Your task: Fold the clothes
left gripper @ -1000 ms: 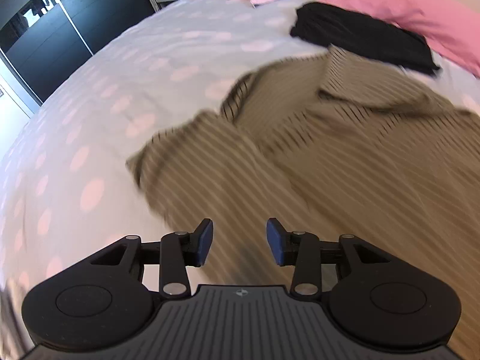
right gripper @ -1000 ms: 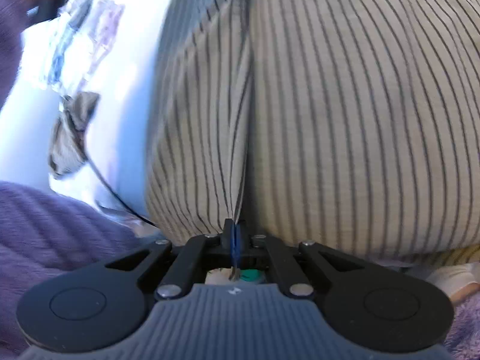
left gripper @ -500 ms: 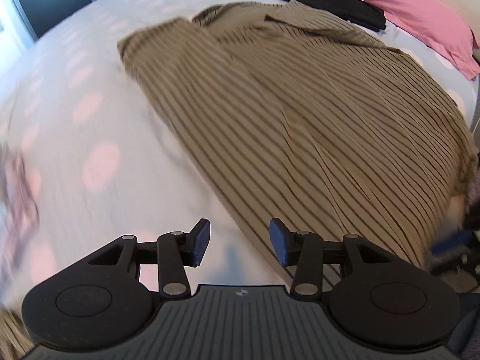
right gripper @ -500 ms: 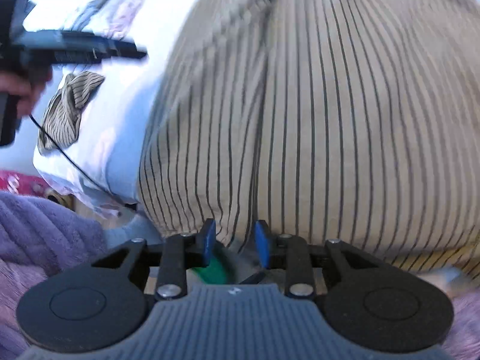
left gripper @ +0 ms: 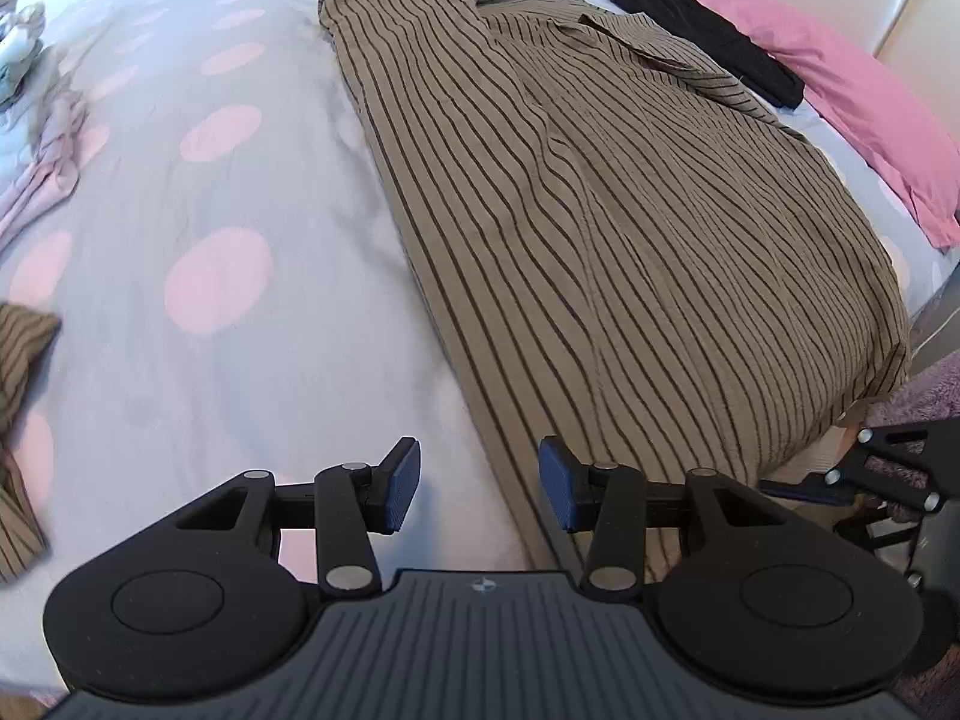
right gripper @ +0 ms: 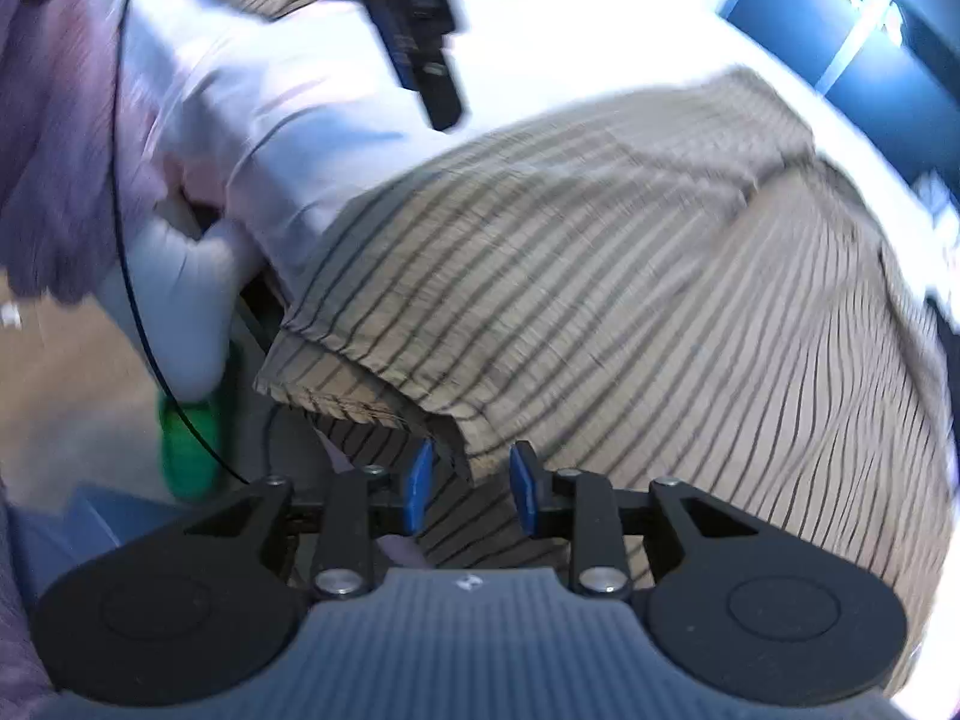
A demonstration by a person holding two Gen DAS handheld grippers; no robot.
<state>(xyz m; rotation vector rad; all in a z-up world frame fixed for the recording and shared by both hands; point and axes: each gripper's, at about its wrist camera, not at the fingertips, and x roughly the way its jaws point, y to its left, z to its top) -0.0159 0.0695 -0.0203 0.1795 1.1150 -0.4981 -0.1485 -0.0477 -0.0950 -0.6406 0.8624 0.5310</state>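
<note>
Both tools wide, empty, at striped shirt's hem.

Left tool [left gripper: 479, 483] above shirt's left edge; right tool [right gripper: 468, 483] near hanging corner. Striped shirt [left gripper: 600, 198] spread flat across dotted bed [left gripper: 210, 192], beside black garment [left gripper: 708, 39] and pink pillow [left gripper: 858, 102].

Striped shirt's [right gripper: 600, 276] far end motion-blurred in right wrist view, second striped garment [left gripper: 18, 372] frame-cut.
</note>
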